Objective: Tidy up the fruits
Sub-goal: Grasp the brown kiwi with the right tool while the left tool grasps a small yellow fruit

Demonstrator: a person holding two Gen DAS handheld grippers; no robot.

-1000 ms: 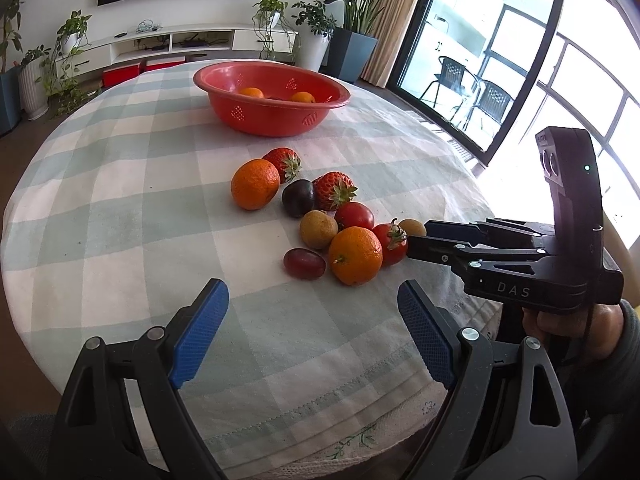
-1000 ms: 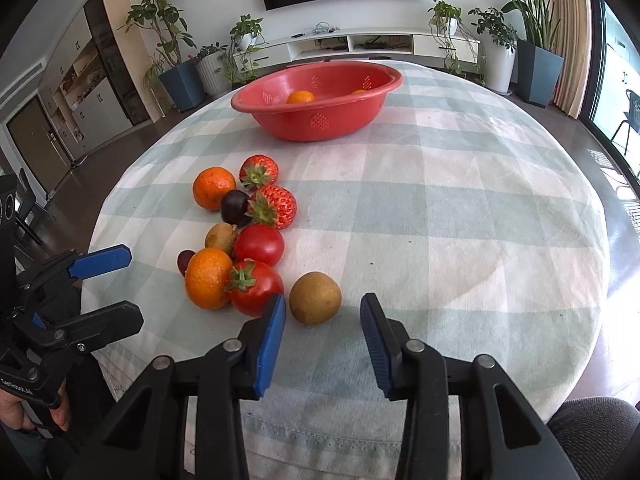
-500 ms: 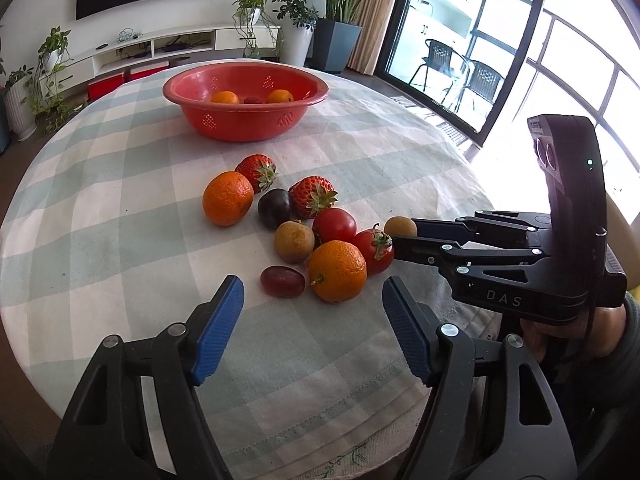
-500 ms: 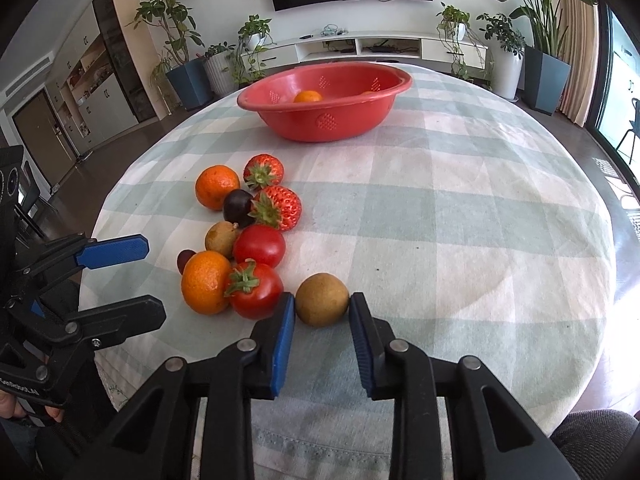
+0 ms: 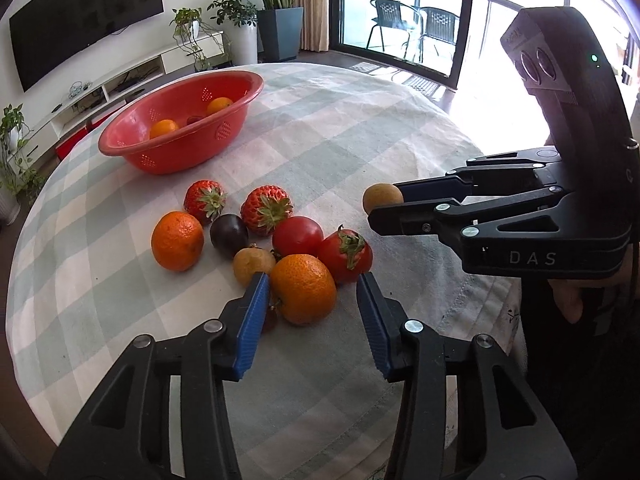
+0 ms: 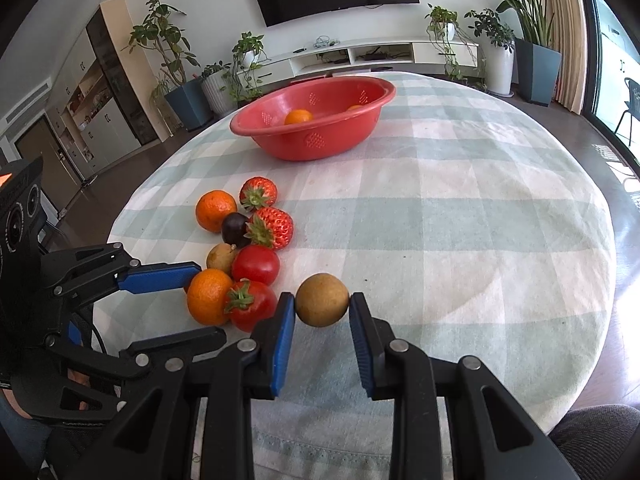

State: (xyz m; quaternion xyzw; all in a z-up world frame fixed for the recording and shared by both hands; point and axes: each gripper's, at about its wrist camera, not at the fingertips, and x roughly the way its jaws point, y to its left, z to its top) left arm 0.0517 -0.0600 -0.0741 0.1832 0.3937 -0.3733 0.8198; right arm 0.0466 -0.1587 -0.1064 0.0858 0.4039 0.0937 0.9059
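While my right gripper pinches the brown round fruit at its widest part, jaws closed on both flanks, the fruit sits at the right edge of the pile on the checked tabletop. Whether it has lifted clear of the cloth I can't tell. It looks small, light, firm-skinned and smooth, so it could squirt out if squeezed off-centre; grip across the middle is right.

My left gripper has just been closing, jaws now at a narrow-to-medium gap straddling the near orange. Left pad looks at or almost at the skin, right pad shows a clear gap, so not gripped yet. Orange should be heavier, stiff peel, slightly dimpled, decent friction; take it at the equator. A dark grape is tucked under the left pad and the tomato touches the orange on the far right side; both are soft and easy to bruise or nudge.

Red basket sits far side, well apart from the pile, already holding 2 oranges plus something small and dark. Judged target for both fruits.
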